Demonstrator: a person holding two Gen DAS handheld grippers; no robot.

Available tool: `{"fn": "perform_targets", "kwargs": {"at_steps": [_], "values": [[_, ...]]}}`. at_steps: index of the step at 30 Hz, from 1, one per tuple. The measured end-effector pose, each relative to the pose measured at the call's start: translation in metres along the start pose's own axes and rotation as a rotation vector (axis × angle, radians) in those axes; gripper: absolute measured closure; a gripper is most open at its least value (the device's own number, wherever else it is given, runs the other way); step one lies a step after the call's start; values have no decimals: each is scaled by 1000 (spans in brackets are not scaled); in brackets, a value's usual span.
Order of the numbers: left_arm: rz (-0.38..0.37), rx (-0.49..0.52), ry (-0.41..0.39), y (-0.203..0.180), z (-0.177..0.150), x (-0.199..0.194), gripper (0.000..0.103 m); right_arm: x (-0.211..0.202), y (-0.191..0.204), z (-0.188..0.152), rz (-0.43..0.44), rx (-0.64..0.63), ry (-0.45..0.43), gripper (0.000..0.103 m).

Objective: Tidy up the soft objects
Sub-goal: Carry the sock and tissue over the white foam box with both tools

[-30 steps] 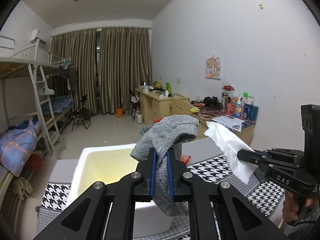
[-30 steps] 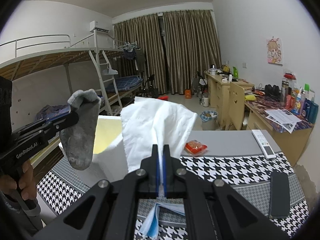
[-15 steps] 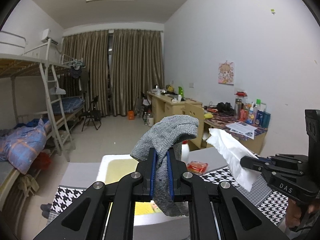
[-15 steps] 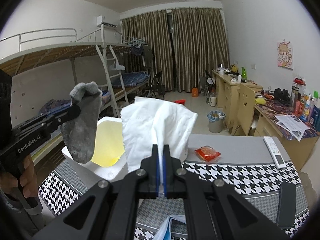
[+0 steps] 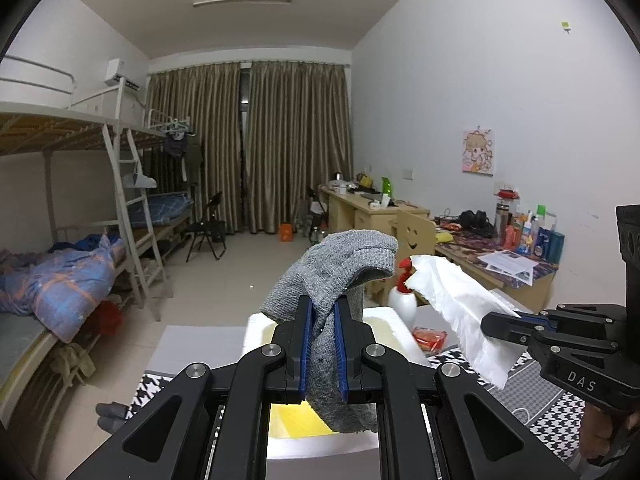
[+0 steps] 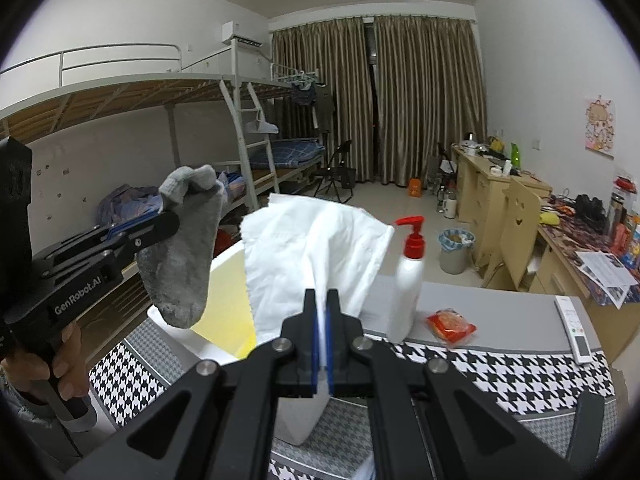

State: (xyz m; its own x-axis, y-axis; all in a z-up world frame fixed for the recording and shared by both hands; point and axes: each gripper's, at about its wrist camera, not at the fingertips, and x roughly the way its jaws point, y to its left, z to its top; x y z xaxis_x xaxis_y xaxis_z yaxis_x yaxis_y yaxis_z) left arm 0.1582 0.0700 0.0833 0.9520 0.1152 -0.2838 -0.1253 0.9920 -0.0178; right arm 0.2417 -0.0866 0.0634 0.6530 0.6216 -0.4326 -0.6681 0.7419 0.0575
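Sock (image 5: 332, 280) and tissue (image 6: 312, 248) are hanging clamped in my left (image 5: 322, 344) and right (image 6: 322, 336) fingers, lifted clear for dropping into the box (image 6: 224, 312) below.

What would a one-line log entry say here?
left gripper: shut on grey sock | right gripper: shut on white tissue | both held above white foam box

- One sock (image 5: 328, 280), pinched in the left gripper (image 5: 322, 320).
- One tissue (image 6: 316, 248), in the right gripper (image 6: 322, 320).
- One box (image 6: 224, 312) below both.
- One pump bottle (image 6: 408, 280), one packet (image 6: 450, 326), one remote (image 6: 574, 328) ahead.
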Motion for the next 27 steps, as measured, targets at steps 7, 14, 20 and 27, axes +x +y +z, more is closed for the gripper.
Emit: {"fn": "perform_targets", "kwargs": {"at_steps": [7, 14, 20, 27], "values": [[25, -14, -2, 10, -2, -4, 92, 19, 12, 3, 44, -21, 34, 98], [48, -23, 4, 16, -3, -5, 92, 32, 20, 6, 73, -33, 65, 98], [58, -22, 5, 18, -4, -5, 92, 43, 23, 7, 85, -42, 91, 98], [67, -29, 7, 21, -5, -4, 92, 58, 27, 4, 100, -40, 125, 98]]}}
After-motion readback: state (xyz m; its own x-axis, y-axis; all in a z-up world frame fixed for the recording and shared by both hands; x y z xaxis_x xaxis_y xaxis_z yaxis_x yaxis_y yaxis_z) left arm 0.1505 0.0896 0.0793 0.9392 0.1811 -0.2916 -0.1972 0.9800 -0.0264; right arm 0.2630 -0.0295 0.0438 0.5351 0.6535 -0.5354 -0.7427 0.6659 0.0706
